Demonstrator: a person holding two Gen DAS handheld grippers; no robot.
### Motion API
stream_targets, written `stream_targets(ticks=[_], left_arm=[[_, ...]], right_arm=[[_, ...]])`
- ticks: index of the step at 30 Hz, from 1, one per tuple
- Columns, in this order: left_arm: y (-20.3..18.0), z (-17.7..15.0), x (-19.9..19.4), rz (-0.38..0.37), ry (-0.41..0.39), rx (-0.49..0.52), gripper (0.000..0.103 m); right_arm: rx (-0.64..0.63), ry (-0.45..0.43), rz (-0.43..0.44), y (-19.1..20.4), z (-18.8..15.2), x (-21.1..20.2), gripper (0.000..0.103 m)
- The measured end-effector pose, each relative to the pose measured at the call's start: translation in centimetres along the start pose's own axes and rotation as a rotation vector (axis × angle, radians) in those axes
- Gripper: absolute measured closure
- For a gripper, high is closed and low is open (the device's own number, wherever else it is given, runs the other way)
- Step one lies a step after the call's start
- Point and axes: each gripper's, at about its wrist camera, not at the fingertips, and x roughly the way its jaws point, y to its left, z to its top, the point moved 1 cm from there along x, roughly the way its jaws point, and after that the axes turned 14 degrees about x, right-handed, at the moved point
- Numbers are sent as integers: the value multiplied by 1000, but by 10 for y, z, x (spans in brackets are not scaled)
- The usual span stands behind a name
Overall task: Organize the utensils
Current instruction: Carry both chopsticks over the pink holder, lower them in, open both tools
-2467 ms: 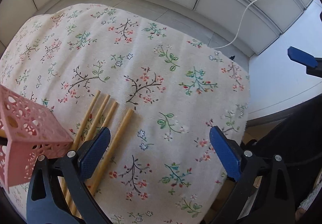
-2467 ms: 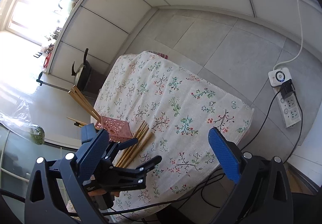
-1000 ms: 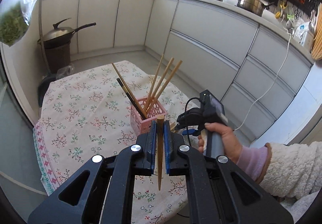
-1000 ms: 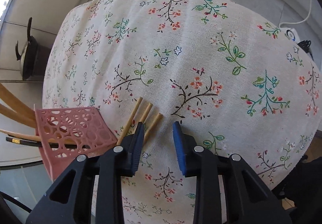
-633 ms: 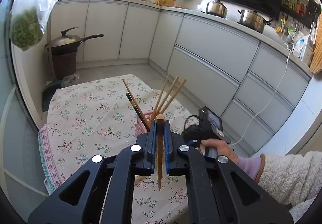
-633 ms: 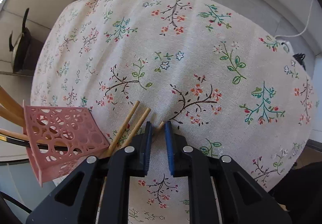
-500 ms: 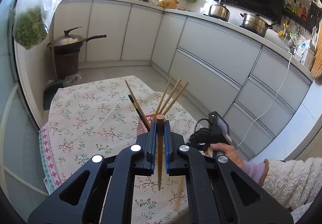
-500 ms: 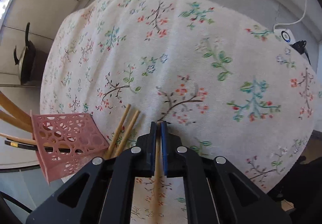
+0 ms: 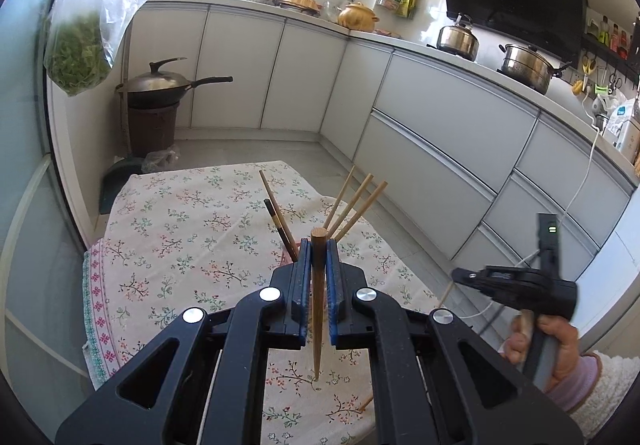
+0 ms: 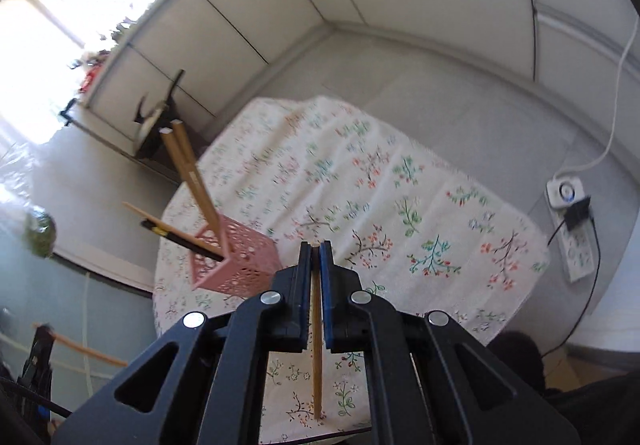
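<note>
Above the flowered desk point(image 10: 420, 205) each claw pinches one wooden chopstick, left claw point(image 9: 319, 245) and right claw point(image 10: 315, 247), while the pink holder point(image 10: 236, 261) stands there with more.

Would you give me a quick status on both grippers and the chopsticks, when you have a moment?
Left gripper shut on a chopstick. Right gripper shut on another chopstick. Pink holder on the table, several sticks in it. Nothing in the way.
</note>
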Motion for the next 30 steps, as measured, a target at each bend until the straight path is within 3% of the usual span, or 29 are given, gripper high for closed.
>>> stream_targets(ticks=[10,19,24,30], left_arm=[[-3,38,-14,45,-96,-59,96],[-5,98,-11,124,-222,-78,96],[-10,113,7,155,-222,-51,96],[-4,105,37,188,-177,-37,96]], right_arm=[[-106,-151,135,44,22,-84,98],[-101,-197,209,72,50,-107,98],[-127,-205,210,84,55,-110,98],[-137,-198,203,94,60,-100,98]])
